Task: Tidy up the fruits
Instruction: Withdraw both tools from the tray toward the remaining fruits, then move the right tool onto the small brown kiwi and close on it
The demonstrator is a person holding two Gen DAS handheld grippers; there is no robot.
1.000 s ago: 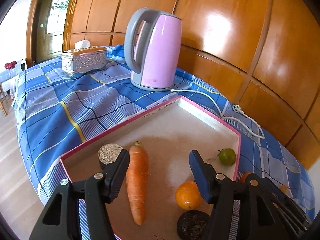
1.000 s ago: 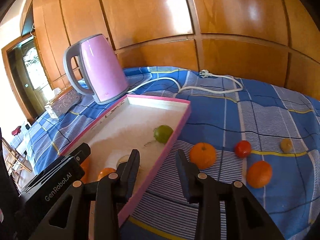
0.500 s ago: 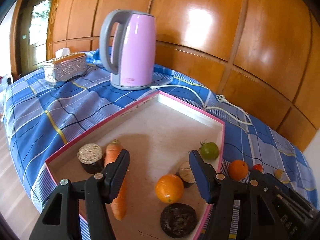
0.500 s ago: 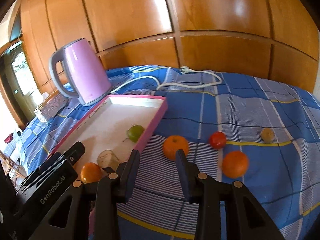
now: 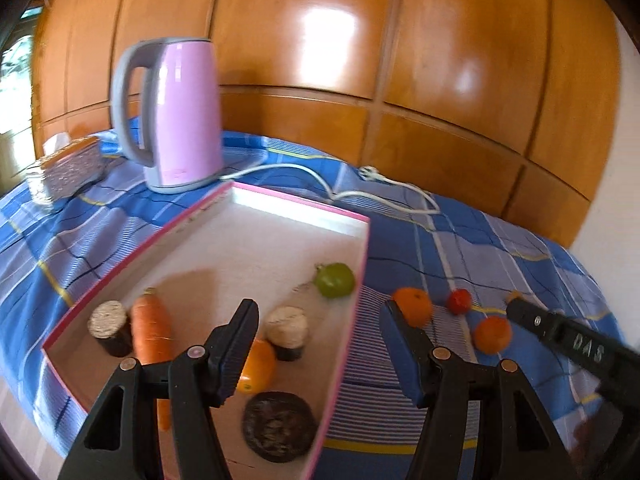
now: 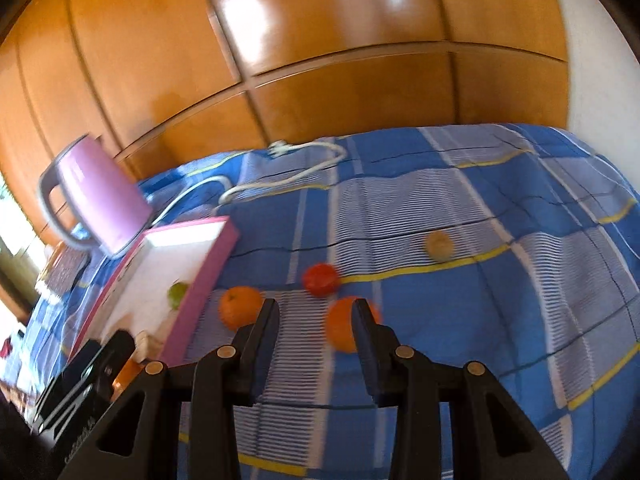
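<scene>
the left claw (image 5: 318,344) hangs above the near right edge of the pink-rimmed tray (image 5: 362,256), its jaws apart with nothing between them. the right claw (image 6: 314,320) hovers over the blue checked cloth (image 6: 500,300), jaws also apart and empty, though set narrower than the left. in the tray lie a carrot (image 5: 151,330), a green fruit (image 5: 335,279) near the right wall, an orange (image 5: 258,366) partly behind the left finger, two short brown stubs with pale tops (image 5: 108,326) (image 5: 287,330), and a dark round disc (image 5: 279,426) at the near end. out on the cloth, to the right of the tray, are an orange just beside the tray wall (image 6: 239,306), a small red fruit (image 6: 320,279), another orange (image 6: 344,328) partly behind the right claw's right finger, and a small yellowish fruit (image 6: 439,245) farther off. a pink kettle (image 5: 180,116) stands behind the tray, its white cord (image 5: 400,192) trailing across the cloth, with a silver box (image 5: 70,168) to its left. wooden panels (image 5: 440,60) back the bench.
</scene>
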